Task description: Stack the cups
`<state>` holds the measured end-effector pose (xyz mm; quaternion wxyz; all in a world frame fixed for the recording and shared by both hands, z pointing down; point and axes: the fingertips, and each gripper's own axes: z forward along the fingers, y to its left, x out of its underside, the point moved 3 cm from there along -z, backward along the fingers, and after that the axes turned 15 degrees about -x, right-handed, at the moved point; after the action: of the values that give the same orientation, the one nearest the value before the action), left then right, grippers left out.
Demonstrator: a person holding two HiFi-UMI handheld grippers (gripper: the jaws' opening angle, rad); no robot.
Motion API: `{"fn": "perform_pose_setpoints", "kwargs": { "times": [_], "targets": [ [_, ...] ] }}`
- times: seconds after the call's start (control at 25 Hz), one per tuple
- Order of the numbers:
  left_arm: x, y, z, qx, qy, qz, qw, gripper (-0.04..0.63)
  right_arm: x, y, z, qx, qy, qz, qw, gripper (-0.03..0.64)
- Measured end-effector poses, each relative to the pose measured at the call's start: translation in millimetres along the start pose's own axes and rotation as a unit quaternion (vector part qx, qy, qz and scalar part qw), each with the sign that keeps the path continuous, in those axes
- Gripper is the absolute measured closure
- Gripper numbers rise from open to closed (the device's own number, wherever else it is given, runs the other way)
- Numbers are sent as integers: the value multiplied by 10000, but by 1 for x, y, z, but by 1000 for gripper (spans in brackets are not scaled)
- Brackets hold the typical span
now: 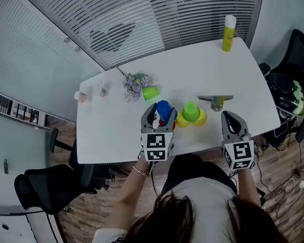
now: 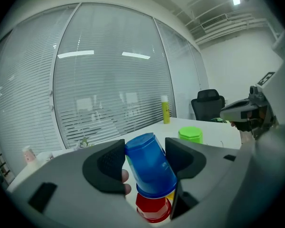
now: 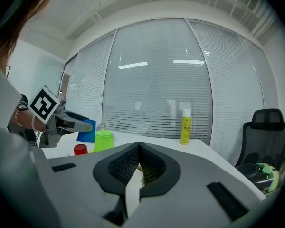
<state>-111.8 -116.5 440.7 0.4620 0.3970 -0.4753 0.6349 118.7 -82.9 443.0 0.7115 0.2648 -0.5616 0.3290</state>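
Now pinching a blue cup (image 2: 149,165) in the left claw (image 2: 145,160), with one pad pressed to each side of its wall. Holding it upside down and tilted, base leaning left in the left gripper view, mouth right over a red cup (image 2: 153,208). Cannot tell whether the blue rim and the red cup touch. Finding that red cup upside down on the white bench (image 1: 116,135), close to the front edge and a little left of the middle.

Seeing just to its right a green cup (image 1: 191,111), also upside down, with yellow cups (image 1: 200,118) showing at its foot on both sides. Unclear whether stacked on one of them or merely beside. Spotting farther back a lime cup (image 1: 150,92) lying on its side, right beside a small sprig of flowers (image 1: 136,84).

Holding the right claw (image 3: 139,151) pressed fully together on nothing, roughly level, over the front right part of the bench, to the right of the cups and touching none. Noting beyond its tip a grey metal piece (image 1: 215,100) with a brass-coloured foot, and at the far right corner an upright yellow bottle (image 1: 228,33) with a white cap.
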Motion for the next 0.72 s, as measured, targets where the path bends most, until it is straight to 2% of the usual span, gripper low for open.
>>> {"fn": "perform_pose_setpoints", "kwargs": {
  "times": [0.72],
  "targets": [
    [14,-16,-10,-235,-650,512,9963,313,11,12,-5,-19,81,-36,10000,589]
  ]
}}
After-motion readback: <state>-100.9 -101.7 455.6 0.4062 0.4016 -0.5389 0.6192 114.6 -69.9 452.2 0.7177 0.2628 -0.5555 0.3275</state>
